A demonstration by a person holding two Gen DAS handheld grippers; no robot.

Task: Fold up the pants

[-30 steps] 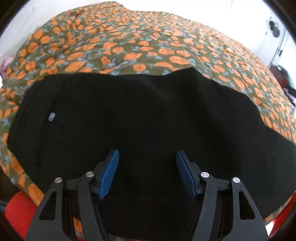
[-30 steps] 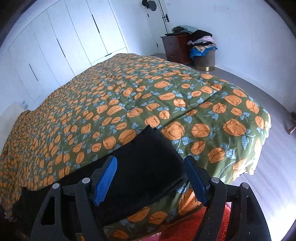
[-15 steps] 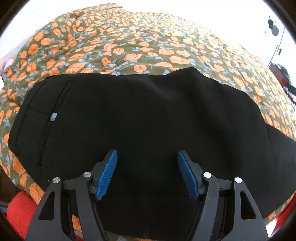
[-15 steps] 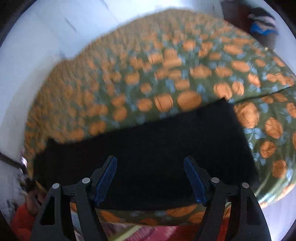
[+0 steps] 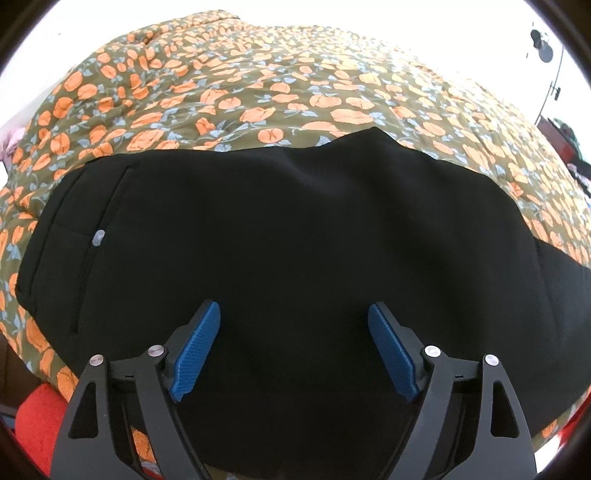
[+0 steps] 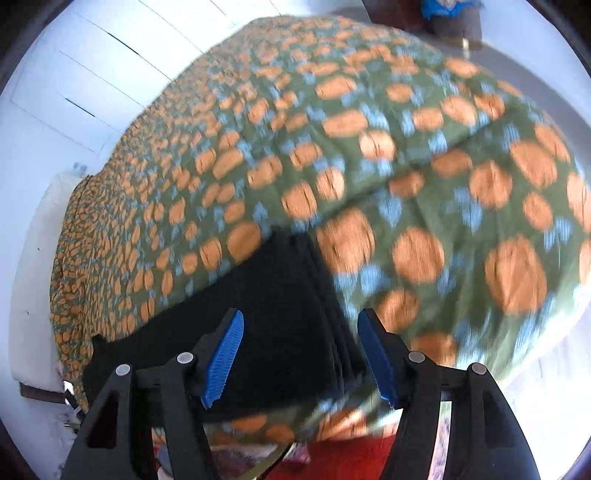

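Black pants [image 5: 288, 229] lie flat across the near edge of a bed, their waist end with a pocket seam and a small grey button [image 5: 98, 237] at the left. My left gripper [image 5: 293, 314] hovers over the middle of the pants, its jaws opening, nothing between the blue pads. In the blurred right wrist view the leg end of the pants [image 6: 280, 295] shows as stacked layers. My right gripper [image 6: 299, 325] sits above that end, jaws closing, with the hem edge between the pads but not pinched.
A green bedspread [image 5: 295, 92] printed with orange pumpkins covers the bed. Red fabric [image 5: 37, 424] lies on the floor by the near edge. White wardrobe doors [image 6: 92, 74] stand behind the bed, and a basket with clothes [image 6: 454, 14] sits at the far wall.
The left jaws have spread wider over the pants. The right gripper has swung and tipped down toward the leg end of the pants, and its jaws have narrowed.
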